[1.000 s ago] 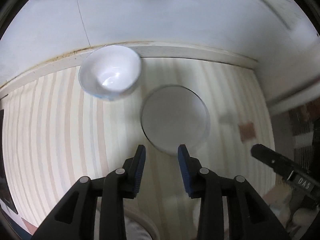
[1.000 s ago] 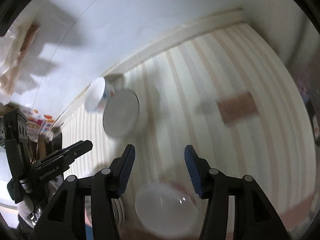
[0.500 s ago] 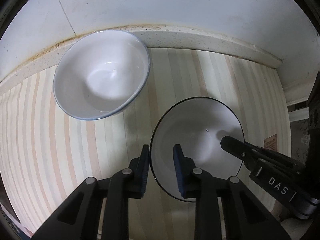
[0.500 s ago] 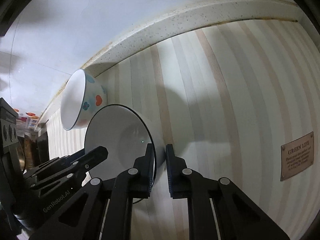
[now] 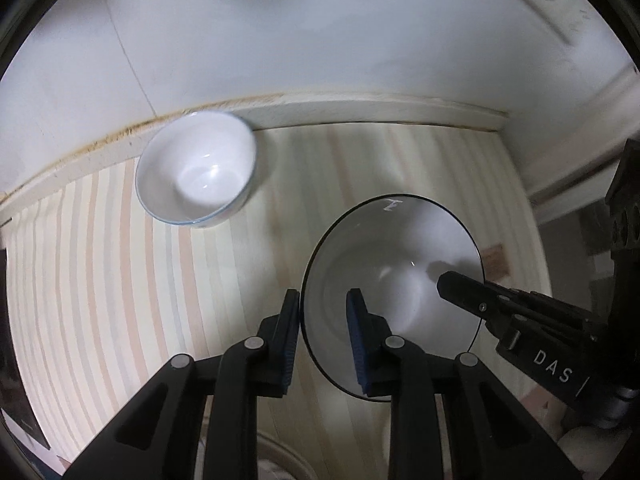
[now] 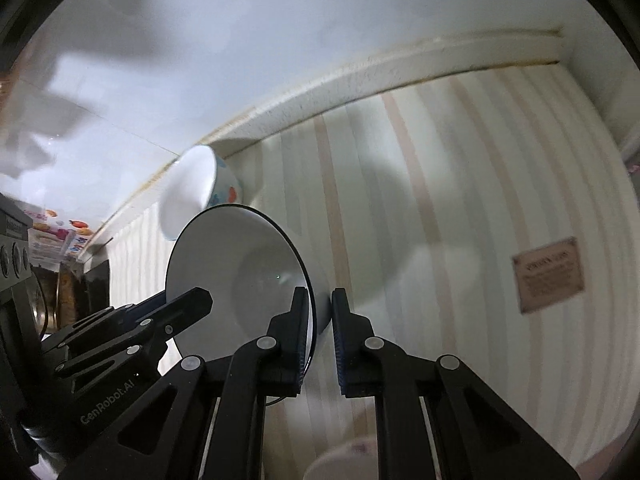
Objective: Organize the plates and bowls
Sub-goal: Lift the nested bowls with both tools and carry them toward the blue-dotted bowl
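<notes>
Between the two grippers, a white black-rimmed bowl point(image 5: 394, 280) is the thing in hand, tilted so its open side faces the left wrist camera. It appears to be raised off the striped tabletop point(image 5: 100, 300), though its base is hidden, so I cannot be sure. The right gripper point(image 6: 320, 304) has its fingers pinched on the bowl's wall, one finger inside the rim and the other outside, with only the wall's thickness between them. The left gripper point(image 5: 323, 308) straddles the opposite side of the rim; its fingers stand somewhat apart, one outside and one inside the bowl, and a visible gap suggests they are not yet clamping.

Farther back, near the ledge at the foot of the wall, stands a smaller bowl point(image 5: 196, 174), white inside with coloured hearts on its outer face point(image 6: 192, 196). It is upright on the tabletop and well apart from the carried bowl in the left view. A small brown label point(image 6: 548, 276) lies on the tabletop to the right.

My judgement: the step in hand is carrying the black-rimmed bowl toward a place to set or stack it. Next, the bowl needs levelling and a steady lowering, with the right grip kept firm so the smooth wall does not slip.
</notes>
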{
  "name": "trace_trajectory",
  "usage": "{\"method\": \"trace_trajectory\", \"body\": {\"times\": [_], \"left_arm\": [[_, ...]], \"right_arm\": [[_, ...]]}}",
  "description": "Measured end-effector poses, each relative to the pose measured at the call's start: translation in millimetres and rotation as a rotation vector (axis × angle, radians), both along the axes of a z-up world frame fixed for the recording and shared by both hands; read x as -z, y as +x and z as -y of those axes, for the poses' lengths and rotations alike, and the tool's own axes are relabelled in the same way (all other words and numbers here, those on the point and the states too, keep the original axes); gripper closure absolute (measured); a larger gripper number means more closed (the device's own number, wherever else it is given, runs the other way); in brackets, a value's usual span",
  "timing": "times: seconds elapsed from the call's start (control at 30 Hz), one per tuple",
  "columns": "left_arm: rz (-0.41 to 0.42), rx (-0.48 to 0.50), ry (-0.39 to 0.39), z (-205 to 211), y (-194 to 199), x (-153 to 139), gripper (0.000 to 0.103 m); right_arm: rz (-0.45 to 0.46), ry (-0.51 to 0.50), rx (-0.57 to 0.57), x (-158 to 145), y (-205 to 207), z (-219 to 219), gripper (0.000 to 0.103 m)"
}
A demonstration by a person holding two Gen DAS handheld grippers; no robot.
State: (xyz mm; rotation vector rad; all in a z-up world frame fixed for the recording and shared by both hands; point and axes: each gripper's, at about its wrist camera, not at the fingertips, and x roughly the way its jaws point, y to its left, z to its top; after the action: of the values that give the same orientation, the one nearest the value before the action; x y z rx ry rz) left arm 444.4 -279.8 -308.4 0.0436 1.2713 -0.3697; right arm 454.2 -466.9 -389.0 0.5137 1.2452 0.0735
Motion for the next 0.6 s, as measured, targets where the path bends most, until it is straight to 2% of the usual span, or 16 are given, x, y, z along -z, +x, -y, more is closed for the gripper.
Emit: {"method": "trace_trajectory", "body": {"times": [0.17,0.33,0.5,0.6], "left_arm": [[0.039,0.050,-0.021,6,-30,-29,0.082],[0.042,0.095,-0.041,14,-56,-43,0.082],[0.021,0.153,-0.045,25,-83,-40,0.082],[-0.029,0.180,-0.043,31,-94,-26,0.082]], "right_arm": [[0.039,-0.025,0.019,-39,-37,7,0.090],[0.063,-0.054,0.039,-72,-81,11,0.090],[0.050,-0.061,0.068,-85,-123,19,0.090],[0.030,-0.062,0.087,-80,-146,25,0.090]]}}
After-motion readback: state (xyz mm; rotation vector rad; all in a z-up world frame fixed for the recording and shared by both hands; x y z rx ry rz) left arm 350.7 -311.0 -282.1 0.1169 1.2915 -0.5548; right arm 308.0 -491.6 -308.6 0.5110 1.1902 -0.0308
